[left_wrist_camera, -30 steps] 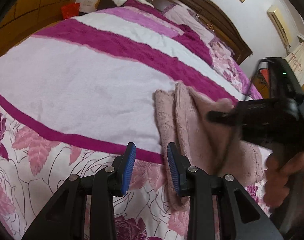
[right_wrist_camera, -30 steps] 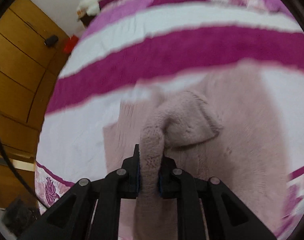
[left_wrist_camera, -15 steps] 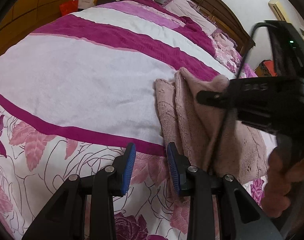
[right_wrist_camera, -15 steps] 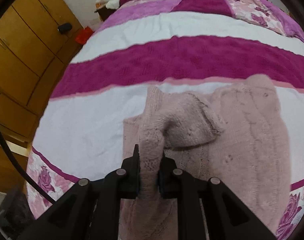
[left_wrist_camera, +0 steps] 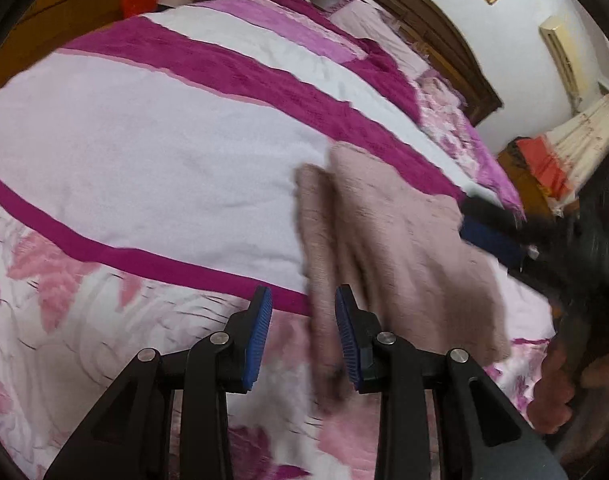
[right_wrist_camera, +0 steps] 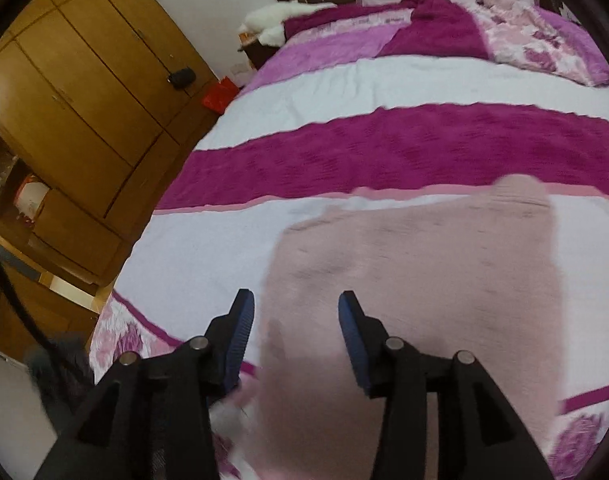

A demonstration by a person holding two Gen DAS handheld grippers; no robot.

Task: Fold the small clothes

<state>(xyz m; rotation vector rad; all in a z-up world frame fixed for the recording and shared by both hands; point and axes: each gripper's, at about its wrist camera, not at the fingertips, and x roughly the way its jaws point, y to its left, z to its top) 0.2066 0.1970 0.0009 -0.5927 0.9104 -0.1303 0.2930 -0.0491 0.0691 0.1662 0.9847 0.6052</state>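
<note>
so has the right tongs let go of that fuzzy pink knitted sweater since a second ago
Yes. The right tongs are open now, and the pink knitted sweater lies flat on the striped blanket.

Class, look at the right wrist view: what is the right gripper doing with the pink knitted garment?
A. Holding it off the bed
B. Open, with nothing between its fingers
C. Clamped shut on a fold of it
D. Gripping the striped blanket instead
B: the right gripper has its fingers spread wide, and the pink knitted garment lies flat on the striped blanket, ungripped.
</note>
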